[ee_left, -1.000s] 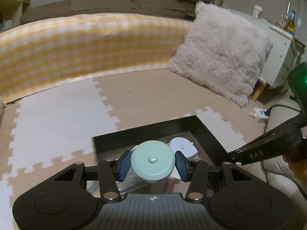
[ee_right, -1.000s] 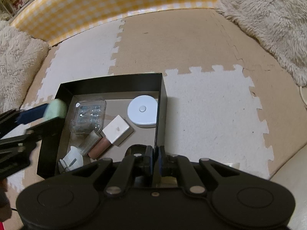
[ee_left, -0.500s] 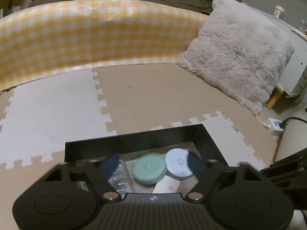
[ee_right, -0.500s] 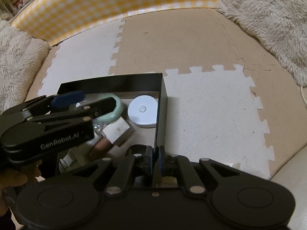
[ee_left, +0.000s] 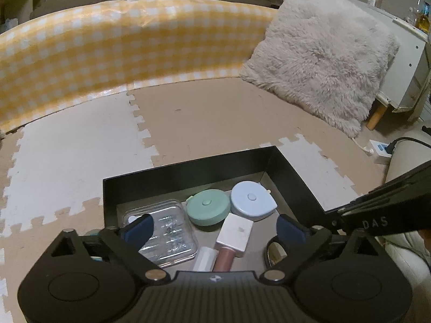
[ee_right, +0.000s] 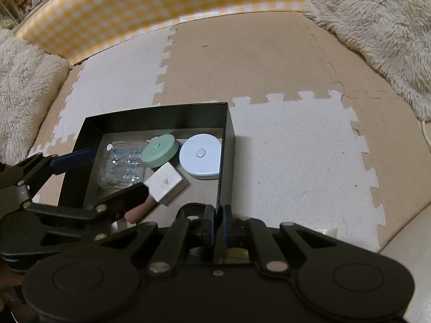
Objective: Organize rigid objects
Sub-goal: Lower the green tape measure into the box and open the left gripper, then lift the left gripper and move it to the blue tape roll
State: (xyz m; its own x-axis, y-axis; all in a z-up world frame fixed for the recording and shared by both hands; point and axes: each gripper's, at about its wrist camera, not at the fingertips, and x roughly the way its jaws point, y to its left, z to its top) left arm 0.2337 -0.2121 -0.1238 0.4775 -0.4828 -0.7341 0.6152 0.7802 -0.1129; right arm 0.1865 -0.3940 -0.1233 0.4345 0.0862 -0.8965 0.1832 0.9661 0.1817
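Observation:
A black box point(ee_left: 293, 172) point(ee_right: 227, 134) stands on the foam mat. In it lie a green round tape measure point(ee_left: 208, 210) point(ee_right: 160, 150), a pale blue round tape measure point(ee_left: 252, 200) point(ee_right: 200, 156), a clear plastic case point(ee_left: 164, 231) point(ee_right: 121, 164), a white block point(ee_left: 235, 234) point(ee_right: 164, 180) and a pink tube point(ee_left: 223, 259). My left gripper point(ee_left: 214, 231) point(ee_right: 102, 172) is open and empty above the box. My right gripper point(ee_right: 219, 223) is shut on the box's near right wall.
A yellow checked bolster point(ee_left: 107, 53) runs along the back of the mat. A fluffy pillow point(ee_left: 323, 59) leans at the right, another point(ee_right: 24, 86) at the left. A white cabinet point(ee_left: 404, 62) and a power strip point(ee_left: 379, 148) stand at far right.
My left gripper opened and let the green tape measure go; it now lies in the box beside the blue one. The left gripper has drawn back. The right gripper has not moved.

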